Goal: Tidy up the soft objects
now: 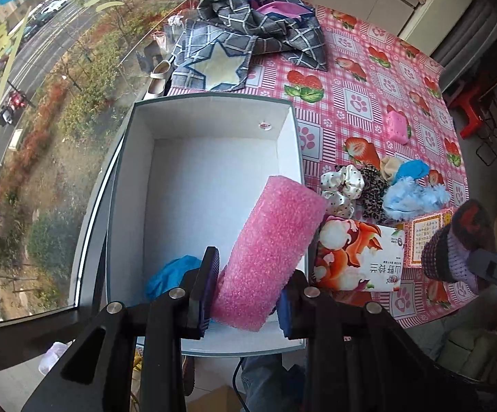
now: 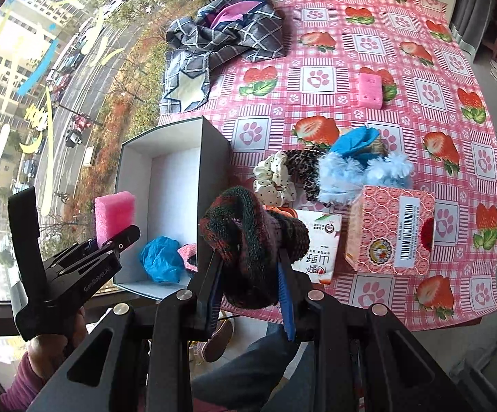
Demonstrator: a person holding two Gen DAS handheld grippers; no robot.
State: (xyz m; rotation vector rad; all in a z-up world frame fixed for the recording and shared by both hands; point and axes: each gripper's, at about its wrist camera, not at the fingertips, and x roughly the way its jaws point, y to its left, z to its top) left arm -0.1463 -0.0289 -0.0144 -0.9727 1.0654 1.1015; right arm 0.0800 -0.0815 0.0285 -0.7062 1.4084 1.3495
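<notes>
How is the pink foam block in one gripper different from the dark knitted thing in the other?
The pink foam block is a stiff, plain rectangular slab; the dark knitted piece is floppy, striped wool that droops. The foam block hangs over the open white box; the knitted piece hangs over the table's edge beside the box. Both are soft, each clamped in a gripper.

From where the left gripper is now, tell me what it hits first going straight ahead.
The left gripper, shut on the pink foam block, points down into the open box. The block's far end would probably meet the white box floor first; depth is uncertain.
</notes>
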